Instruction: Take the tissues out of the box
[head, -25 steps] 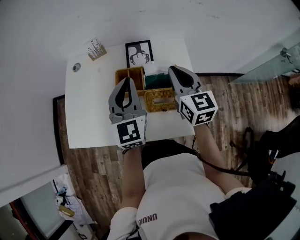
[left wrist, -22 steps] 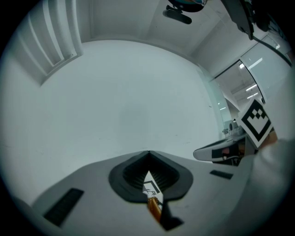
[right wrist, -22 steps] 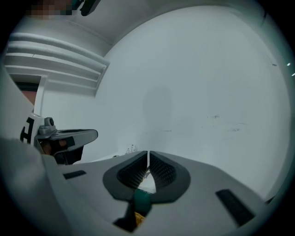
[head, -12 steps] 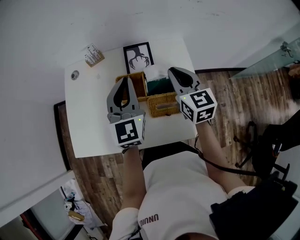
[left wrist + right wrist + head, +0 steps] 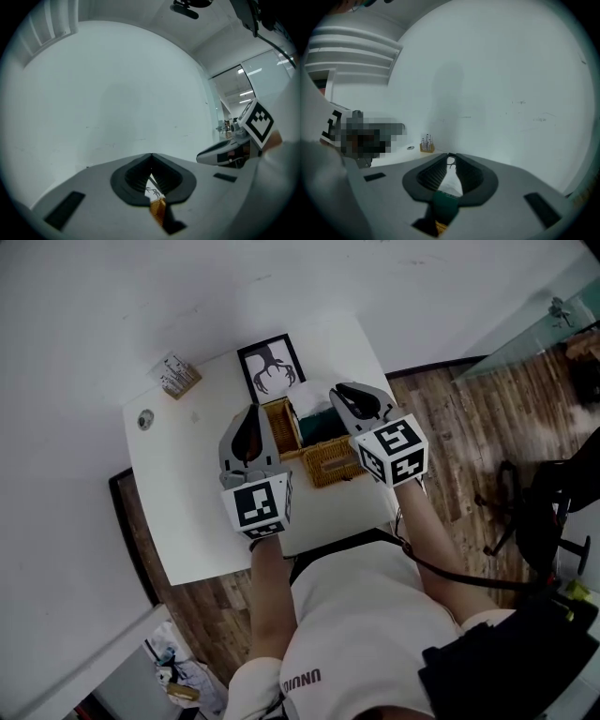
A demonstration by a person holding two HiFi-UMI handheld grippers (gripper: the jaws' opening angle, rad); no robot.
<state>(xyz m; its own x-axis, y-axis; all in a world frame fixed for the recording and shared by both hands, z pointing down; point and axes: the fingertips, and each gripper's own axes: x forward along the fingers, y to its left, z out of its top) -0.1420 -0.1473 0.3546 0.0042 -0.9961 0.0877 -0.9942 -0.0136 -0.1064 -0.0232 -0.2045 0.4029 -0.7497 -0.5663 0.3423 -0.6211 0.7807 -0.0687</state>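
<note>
right claw (image 5: 337, 393) lowered, white table (image 5: 187, 488), wood floor (image 5: 450, 427)

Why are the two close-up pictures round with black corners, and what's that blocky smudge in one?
Left gripper view: a wide-angle lens bends the wall and blackens the corners; ceiling lights glare at right. Right gripper view: same bending; the blocky patch was laid over afterwards to hide a face. Head view: evenly lit, sharp.

Left gripper (image 5: 254, 409) and right gripper (image 5: 337, 392) lower; both nearer the tissue box (image 5: 319, 423)
</note>
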